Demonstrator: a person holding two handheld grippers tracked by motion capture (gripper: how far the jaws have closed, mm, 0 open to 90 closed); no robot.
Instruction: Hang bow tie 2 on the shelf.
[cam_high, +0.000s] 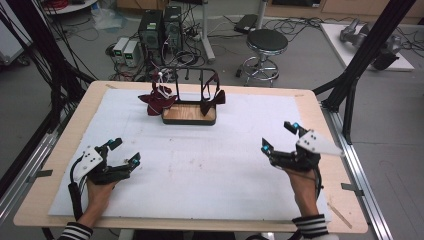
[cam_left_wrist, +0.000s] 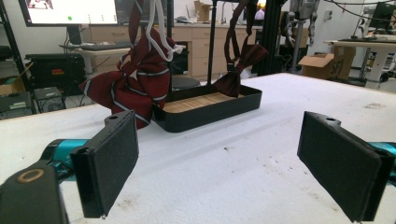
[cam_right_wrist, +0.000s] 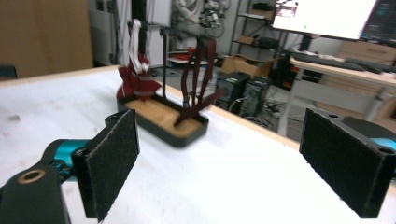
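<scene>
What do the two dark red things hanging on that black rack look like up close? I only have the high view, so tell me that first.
Observer: In the left gripper view, the striped dark red bow has light stripes and hangs by a white strap.
Operator: And the other one?
Observer: The plain bow tie hangs on a dark red strap, its lower tip down at the black tray.
Operator: What is inside the tray?
Observer: A slatted wooden floor, bare where it shows.
Operator: Are my grippers holding anything?
Observer: No. The left gripper and the right gripper both have jaws wide apart with only the white table cover between them.
</scene>
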